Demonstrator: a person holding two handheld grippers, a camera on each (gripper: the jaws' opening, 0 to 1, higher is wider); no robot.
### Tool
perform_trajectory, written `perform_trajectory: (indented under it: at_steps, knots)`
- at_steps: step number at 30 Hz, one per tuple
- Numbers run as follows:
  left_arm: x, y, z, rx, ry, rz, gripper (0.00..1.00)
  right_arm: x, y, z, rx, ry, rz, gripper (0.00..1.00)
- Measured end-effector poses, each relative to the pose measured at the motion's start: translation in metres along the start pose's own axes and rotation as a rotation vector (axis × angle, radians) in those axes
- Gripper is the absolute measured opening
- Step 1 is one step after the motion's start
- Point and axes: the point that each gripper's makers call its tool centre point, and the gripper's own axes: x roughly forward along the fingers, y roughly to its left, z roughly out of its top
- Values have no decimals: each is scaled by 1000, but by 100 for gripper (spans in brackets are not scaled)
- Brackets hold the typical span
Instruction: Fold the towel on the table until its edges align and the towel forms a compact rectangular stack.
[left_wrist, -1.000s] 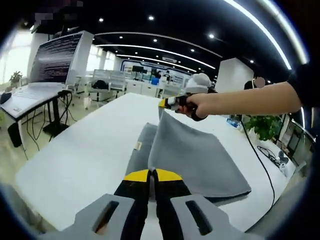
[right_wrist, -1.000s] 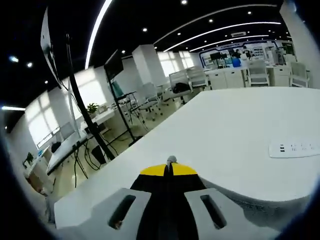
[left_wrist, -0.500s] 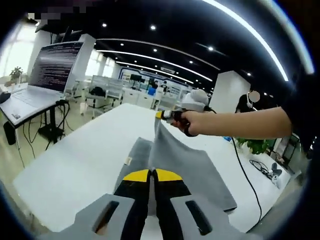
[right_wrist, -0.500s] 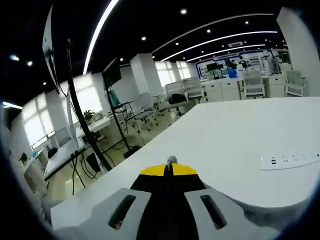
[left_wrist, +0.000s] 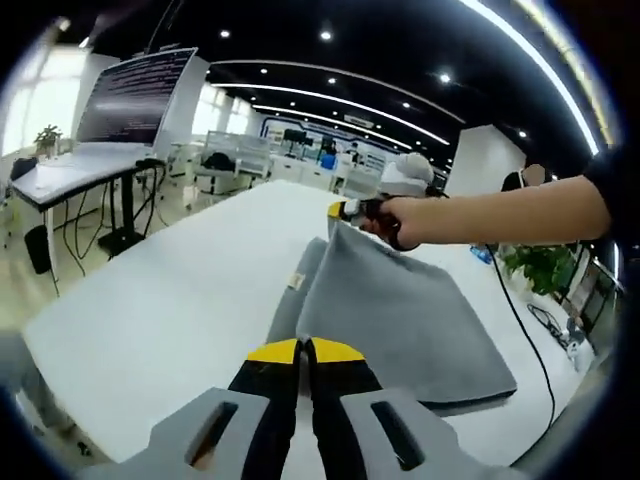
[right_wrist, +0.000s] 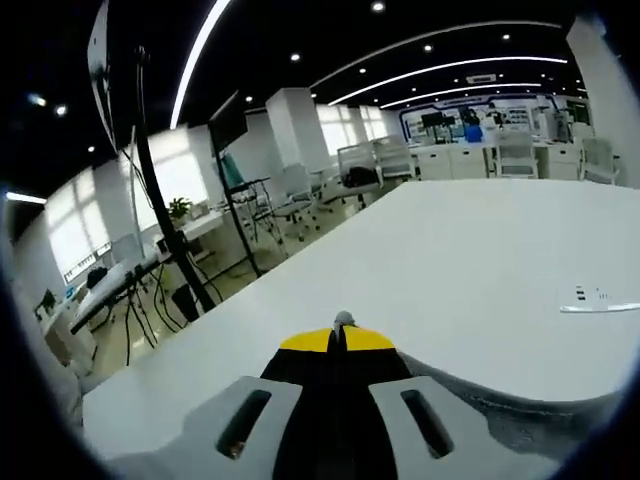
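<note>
- Step in hand: mid-fold, I judge. I hold two corners of the grey towel (left_wrist: 400, 310) raised, and the lifted layer drapes over the part lying flat on the white tabletop (left_wrist: 160, 300).
- Left gripper (left_wrist: 303, 352): jaws pressed together on the near towel corner, fabric fanning out from the tips toward 12 to 2 o'clock.
- Right gripper (left_wrist: 342, 209), seen in the left gripper view at about 1 o'clock, is clenched on the far corner, held in my hand (left_wrist: 400, 212).
- Right gripper view: jaws closed, a small grey tuft of towel at the tips.
- Next: carry both corners across together and lower them so edges meet; uneven hands would skew it.
</note>
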Motion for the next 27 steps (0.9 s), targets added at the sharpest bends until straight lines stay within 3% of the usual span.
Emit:
perform_trajectory:
  at_steps: [5,11,13,15,18,19,27]
  knots:
    - [11,10,-15,-44,33,29,3,10,1,-14,-41,29,5,0]
    - [20,15,-28,-37,80,64,3,15,0,-23,-119,62,43,0]
    - [21,15,-29,-42,86,74,4,18,4,-26,-103,76,92,1]
    - [22,15,-29,-14,91,63,7,18,1,-26,-111,73,88,5]
    - [25,19,-28,32,108,94,26,15,2,-24,-142,66,98,17]
    - [26,19,-28,35,108,97,27,15,1,-23,-139,64,102,20]
    - [30,35,-22,-6,103,71,24,-7,-11,-15,-163,67,96,23]
